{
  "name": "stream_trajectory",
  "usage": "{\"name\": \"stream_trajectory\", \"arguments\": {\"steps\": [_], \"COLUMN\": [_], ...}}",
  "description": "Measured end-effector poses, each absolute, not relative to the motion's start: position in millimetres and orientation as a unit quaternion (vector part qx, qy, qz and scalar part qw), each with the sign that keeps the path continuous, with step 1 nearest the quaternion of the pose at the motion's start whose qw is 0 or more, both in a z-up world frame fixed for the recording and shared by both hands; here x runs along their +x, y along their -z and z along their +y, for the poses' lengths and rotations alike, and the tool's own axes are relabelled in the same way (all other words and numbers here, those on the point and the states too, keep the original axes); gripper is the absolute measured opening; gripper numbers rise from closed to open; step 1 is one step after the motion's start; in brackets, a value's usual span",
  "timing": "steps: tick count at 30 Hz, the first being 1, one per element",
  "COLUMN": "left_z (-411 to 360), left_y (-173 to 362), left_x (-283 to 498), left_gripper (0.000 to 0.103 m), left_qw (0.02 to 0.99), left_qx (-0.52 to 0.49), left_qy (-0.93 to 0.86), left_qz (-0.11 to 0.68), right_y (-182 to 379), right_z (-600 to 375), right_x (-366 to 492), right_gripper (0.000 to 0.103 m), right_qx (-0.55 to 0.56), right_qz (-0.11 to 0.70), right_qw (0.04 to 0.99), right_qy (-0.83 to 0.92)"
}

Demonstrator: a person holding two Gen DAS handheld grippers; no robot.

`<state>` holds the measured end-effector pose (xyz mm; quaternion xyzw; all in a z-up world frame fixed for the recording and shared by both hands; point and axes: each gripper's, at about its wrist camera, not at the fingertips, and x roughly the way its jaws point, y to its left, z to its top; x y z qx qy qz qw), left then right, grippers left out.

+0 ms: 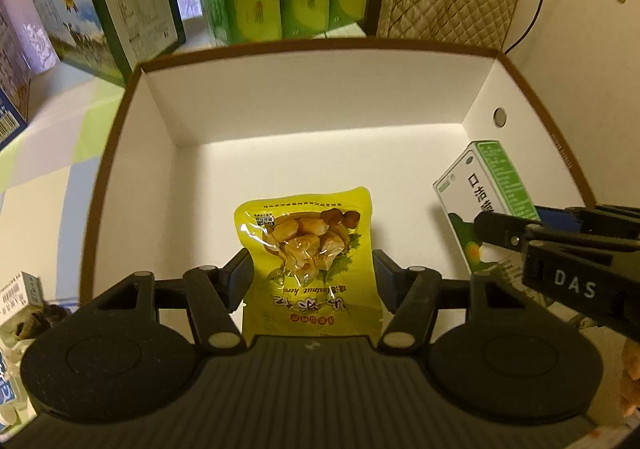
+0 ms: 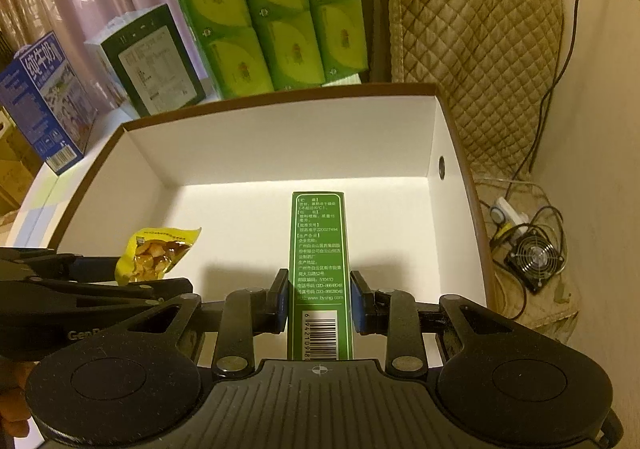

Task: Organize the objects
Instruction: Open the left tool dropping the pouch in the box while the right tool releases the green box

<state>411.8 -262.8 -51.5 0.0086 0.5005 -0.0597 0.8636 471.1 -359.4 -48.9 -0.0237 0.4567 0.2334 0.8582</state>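
Open-topped box (image 1: 516, 89), white floor mostly bare: wide free room at the far half and along its left wall. Yellow snack pouch (image 1: 308, 245) fills the near middle. Green carton (image 2: 320, 269) takes the right side. Tissue packs (image 2: 272, 17) crowd behind the far wall.

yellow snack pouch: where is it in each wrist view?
Left wrist: yellow snack pouch sits bottom centre, between the left claw fingers.
Right wrist: the pouch is at lower left, above the other claw's arm.
Shared landmark: round hole in the white box's right wall.
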Motion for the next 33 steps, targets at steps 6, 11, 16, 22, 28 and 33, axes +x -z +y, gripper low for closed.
{"name": "stream_trajectory", "arguments": {"steps": [6, 11, 16, 22, 28, 33], "left_z": [-266.6, -266.4, -261.0, -254.0, -247.7, -245.0], "left_y": [58.8, 56.9, 48.5, 39.4, 31.8, 24.4], "left_x": [415.7, 415.4, 414.9, 413.3, 406.6, 398.9], "left_gripper": [0.061, 0.076, 0.078, 0.080, 0.082, 0.082], "left_qw": [0.858, 0.859, 0.865, 0.869, 0.875, 0.879], "left_qx": [0.005, -0.002, -0.004, -0.007, -0.009, -0.009], "left_qy": [0.060, 0.064, 0.058, 0.045, 0.037, 0.035], "left_qz": [0.510, 0.508, 0.499, 0.493, 0.483, 0.476], "right_y": [53.1, 52.8, 53.9, 55.9, 48.5, 42.2], "right_z": [-362.8, -362.3, -359.6, -353.2, -350.2, -352.9], "right_x": [474.9, 476.6, 476.8, 477.4, 472.6, 468.3], "right_gripper": [0.027, 0.027, 0.027, 0.027, 0.059, 0.063], "right_qx": [-0.025, -0.023, -0.021, -0.010, -0.011, -0.007], "right_qz": [0.460, 0.462, 0.463, 0.464, 0.444, 0.441], "right_qw": [0.857, 0.856, 0.854, 0.850, 0.857, 0.860], "right_qy": [-0.231, -0.232, -0.236, -0.250, -0.259, -0.257]}}
